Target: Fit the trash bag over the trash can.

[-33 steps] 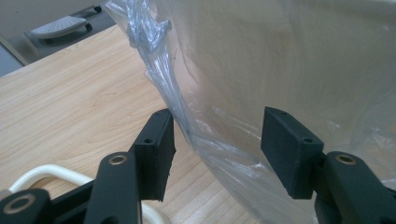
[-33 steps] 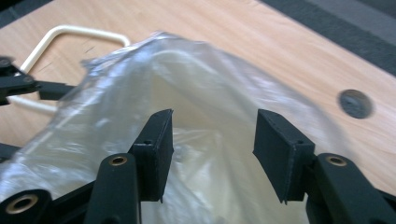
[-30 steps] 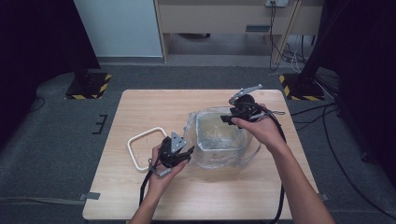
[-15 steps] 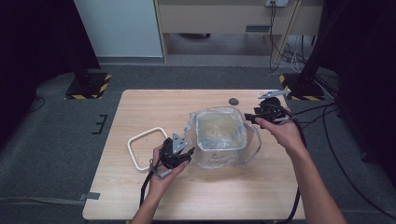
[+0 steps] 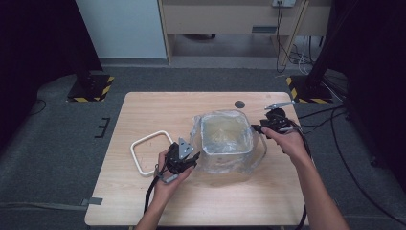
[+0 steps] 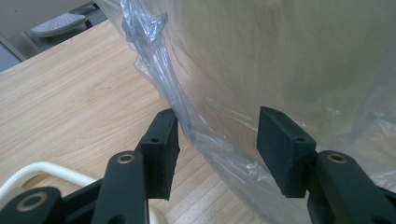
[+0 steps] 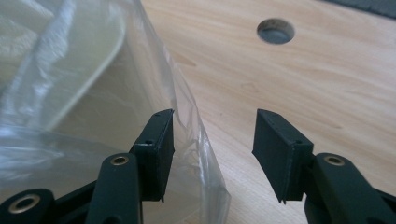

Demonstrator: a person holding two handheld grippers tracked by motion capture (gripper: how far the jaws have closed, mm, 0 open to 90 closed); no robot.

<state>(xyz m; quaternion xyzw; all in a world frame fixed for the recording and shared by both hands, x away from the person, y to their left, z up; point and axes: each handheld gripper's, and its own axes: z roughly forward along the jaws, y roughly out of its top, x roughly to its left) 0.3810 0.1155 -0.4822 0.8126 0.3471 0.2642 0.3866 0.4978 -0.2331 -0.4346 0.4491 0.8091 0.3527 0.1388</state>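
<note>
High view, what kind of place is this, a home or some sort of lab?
Probably a lab or recording room, not a home: a bare wooden table on grey carpet, hazard-striped stand feet at both sides, and loose cables by the back wall.

No lettering, label, brand mark or number can be read anywhere in these views. The clear bag (image 5: 225, 143) and the box (image 5: 226, 134) inside it carry no print that can be made out, and the white frame (image 5: 149, 152) beside them is plain. The wooden surface (image 5: 158, 110) bears no markings. The only sign-like marks are the yellow-and-black hazard stripes (image 5: 93, 88) on the dark stand bases on the floor at the far left and far right (image 5: 306, 91), and these hold no words or figures.
</note>
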